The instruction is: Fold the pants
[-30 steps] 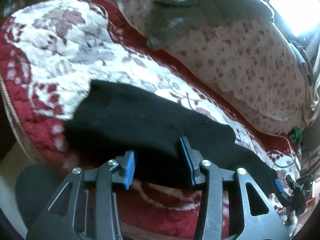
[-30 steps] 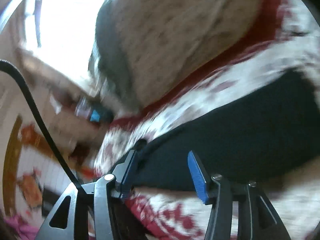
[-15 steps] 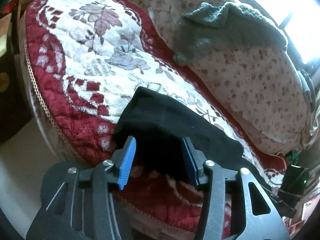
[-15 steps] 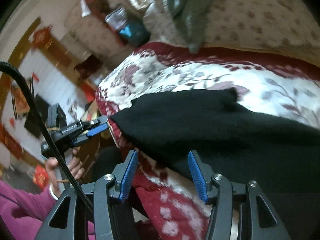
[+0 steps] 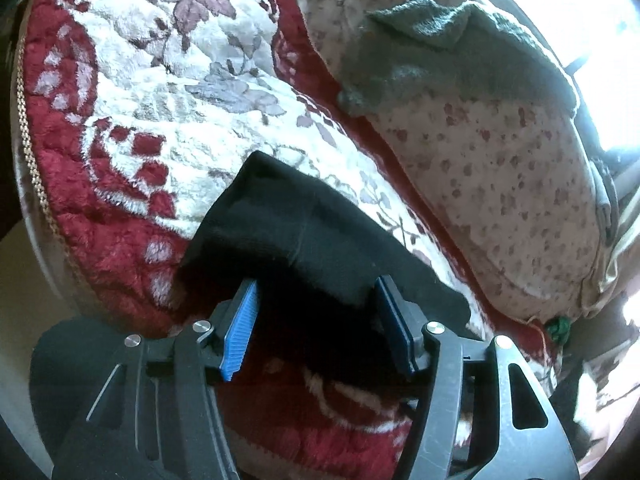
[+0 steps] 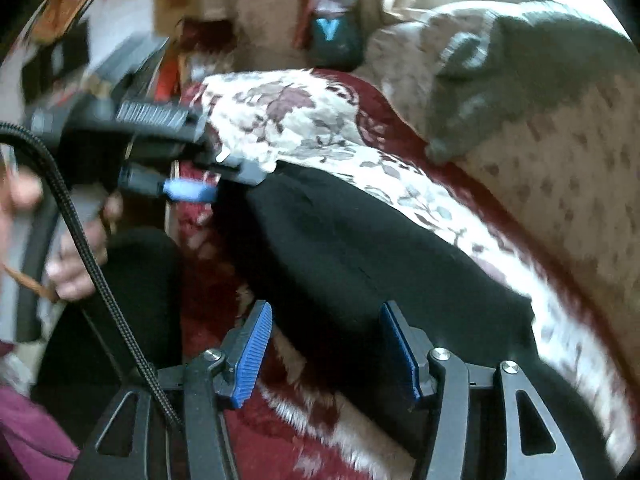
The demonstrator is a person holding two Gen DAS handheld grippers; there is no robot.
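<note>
Black pants (image 5: 304, 240) lie stretched along the front of a red and white floral cushion (image 5: 152, 92). My left gripper (image 5: 316, 320) is open, its blue pads on either side of the pants' near edge at one end. My right gripper (image 6: 328, 344) is open at the near edge of the same pants (image 6: 360, 248), farther along. The left gripper also shows in the right wrist view (image 6: 192, 184), at the pants' far left end, blurred.
A floral pillow (image 5: 500, 168) with a grey knitted garment (image 5: 440, 52) on it lies behind the pants. The cushion's corded edge (image 5: 28, 148) drops to the floor at left. A hand (image 6: 72, 264) and a cable (image 6: 100, 292) sit at left in the right wrist view.
Both grippers have moved closer to the pants' near edge, jaws still open. The right wrist view has swung left along the pants towards the left gripper.
</note>
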